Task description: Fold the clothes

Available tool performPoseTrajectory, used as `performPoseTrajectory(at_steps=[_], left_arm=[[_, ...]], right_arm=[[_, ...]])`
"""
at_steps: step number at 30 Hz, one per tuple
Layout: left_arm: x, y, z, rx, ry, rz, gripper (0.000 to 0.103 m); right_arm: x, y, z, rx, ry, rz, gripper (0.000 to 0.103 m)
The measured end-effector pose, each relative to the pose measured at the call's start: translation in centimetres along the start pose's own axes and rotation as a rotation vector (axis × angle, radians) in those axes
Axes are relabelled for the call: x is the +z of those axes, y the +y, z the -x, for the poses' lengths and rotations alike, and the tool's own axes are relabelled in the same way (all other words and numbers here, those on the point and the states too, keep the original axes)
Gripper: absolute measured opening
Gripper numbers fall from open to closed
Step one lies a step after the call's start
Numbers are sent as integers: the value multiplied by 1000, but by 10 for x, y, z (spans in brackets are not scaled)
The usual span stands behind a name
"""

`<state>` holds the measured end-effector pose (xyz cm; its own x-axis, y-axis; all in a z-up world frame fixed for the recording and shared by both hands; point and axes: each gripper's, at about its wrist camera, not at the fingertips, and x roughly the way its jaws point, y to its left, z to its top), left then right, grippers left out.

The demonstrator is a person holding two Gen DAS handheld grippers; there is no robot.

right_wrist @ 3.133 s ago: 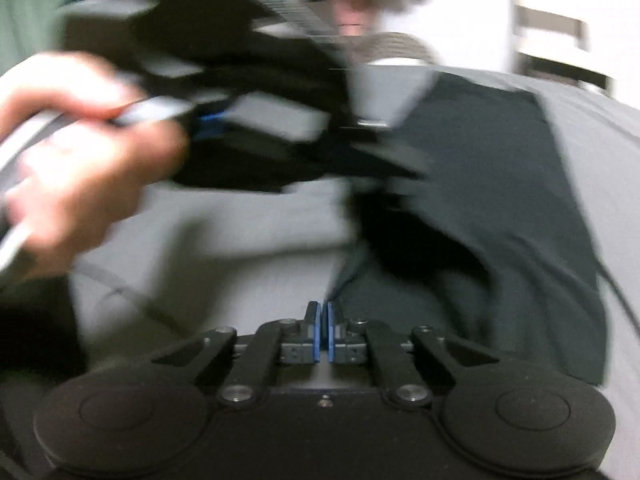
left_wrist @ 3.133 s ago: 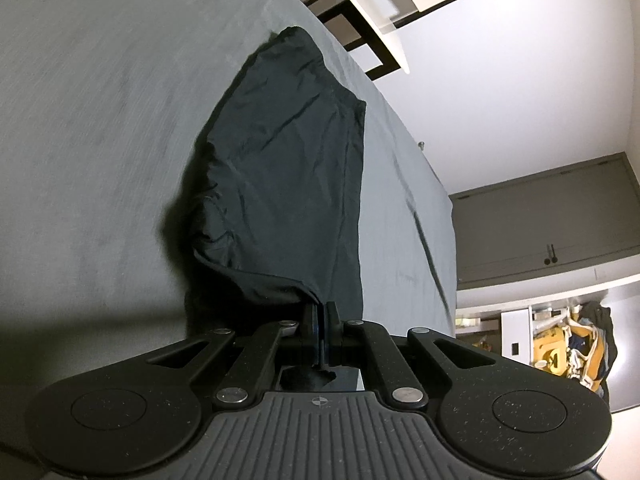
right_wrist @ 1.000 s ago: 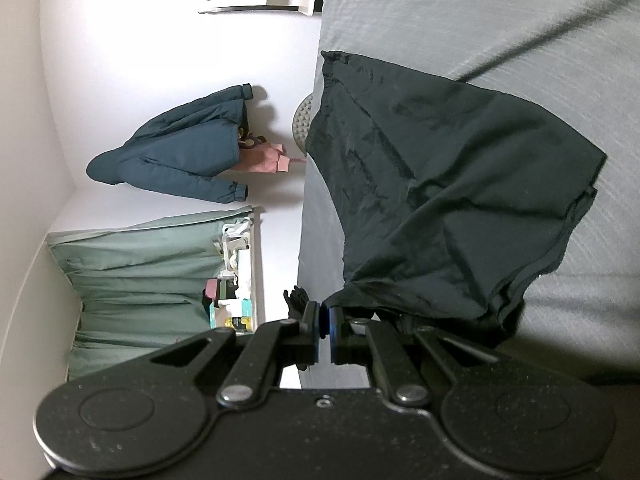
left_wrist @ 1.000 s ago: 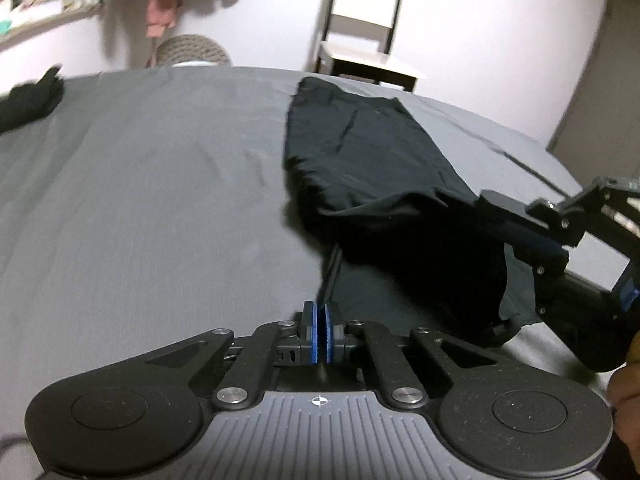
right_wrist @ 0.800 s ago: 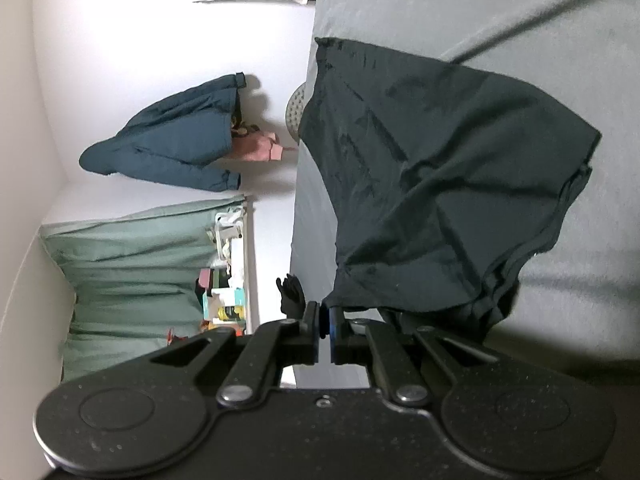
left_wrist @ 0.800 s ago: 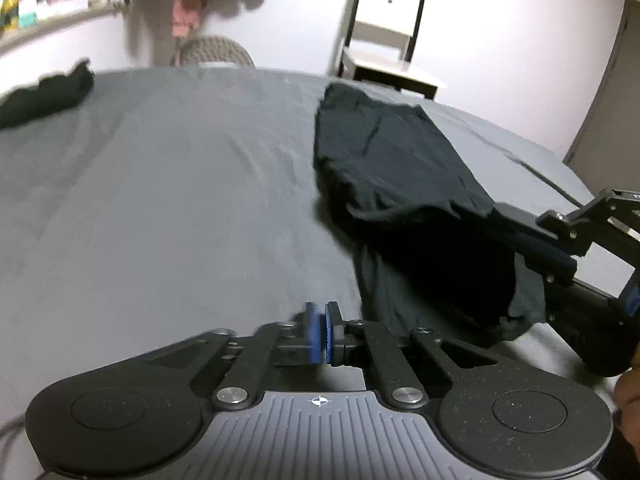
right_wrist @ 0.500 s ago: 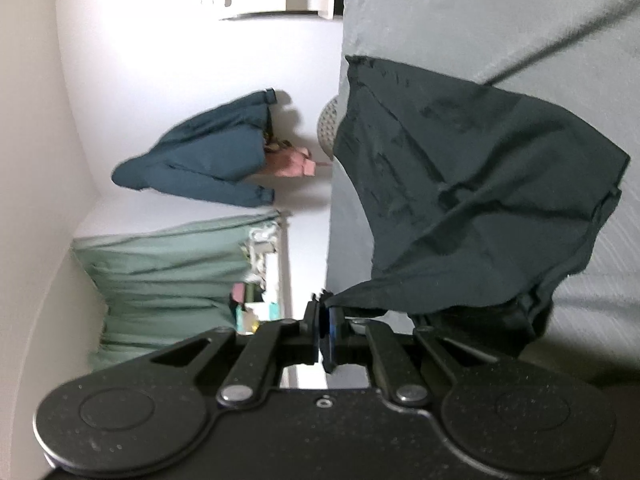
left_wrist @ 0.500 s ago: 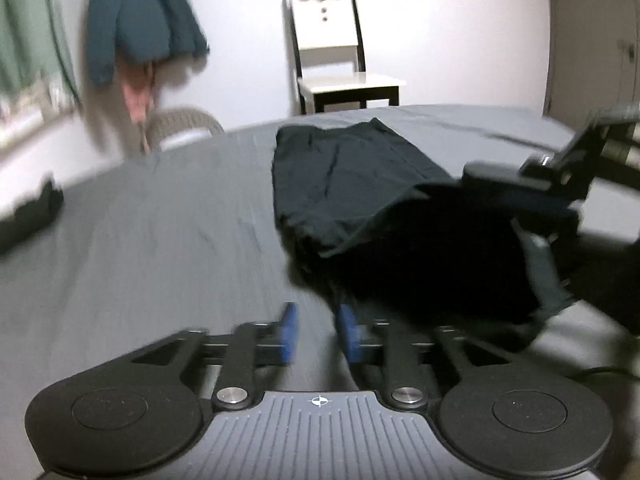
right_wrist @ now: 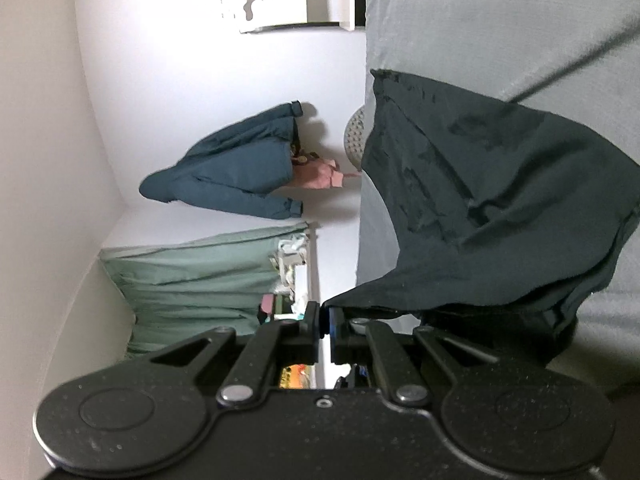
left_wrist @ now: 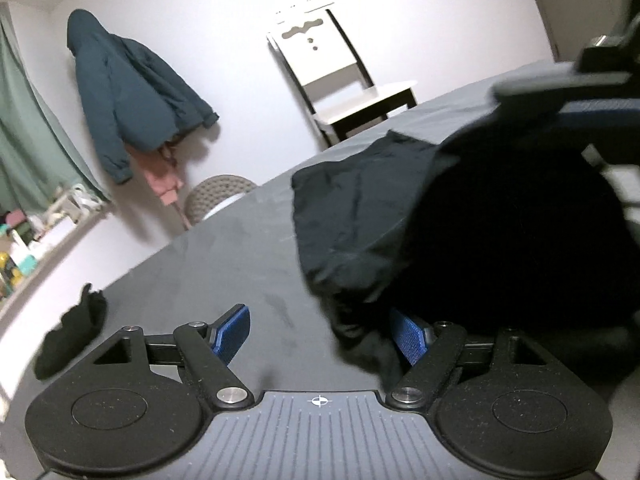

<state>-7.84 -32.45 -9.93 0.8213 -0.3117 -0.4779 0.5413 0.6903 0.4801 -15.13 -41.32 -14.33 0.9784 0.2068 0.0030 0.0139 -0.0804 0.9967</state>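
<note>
A black garment (left_wrist: 360,208) lies on the grey bed (left_wrist: 248,248), its near end lifted into a hanging fold. My left gripper (left_wrist: 320,332) is open low over the sheet; a drooping bit of the black cloth hangs between its blue pads (left_wrist: 232,330), nearer the right one. In the right wrist view, rolled sideways, my right gripper (right_wrist: 325,326) is shut on a corner of the black garment (right_wrist: 500,200), which spreads away from it over the bed (right_wrist: 500,20). The right gripper's body (left_wrist: 592,92) looms blurred at the upper right of the left wrist view.
A small black cloth (left_wrist: 72,332) lies at the bed's left edge. A dark teal jacket (left_wrist: 128,100) hangs on the wall above a woven basket (left_wrist: 218,196). A white chair (left_wrist: 344,76) stands past the bed's far side. A cluttered shelf (left_wrist: 24,248) and green curtain sit left.
My left gripper went from shut to wide open, dropped low and swung in beside the lifted cloth. My right gripper stayed shut on the garment corner, holding it raised.
</note>
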Motion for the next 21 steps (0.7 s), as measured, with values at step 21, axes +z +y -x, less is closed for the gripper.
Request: performPoseTrajectory(at_steps=[21], left_arm=[[-39,72,11,-23,-12,213,77]], right_arm=[[-15,-14,-15,-157,163,-17,5]])
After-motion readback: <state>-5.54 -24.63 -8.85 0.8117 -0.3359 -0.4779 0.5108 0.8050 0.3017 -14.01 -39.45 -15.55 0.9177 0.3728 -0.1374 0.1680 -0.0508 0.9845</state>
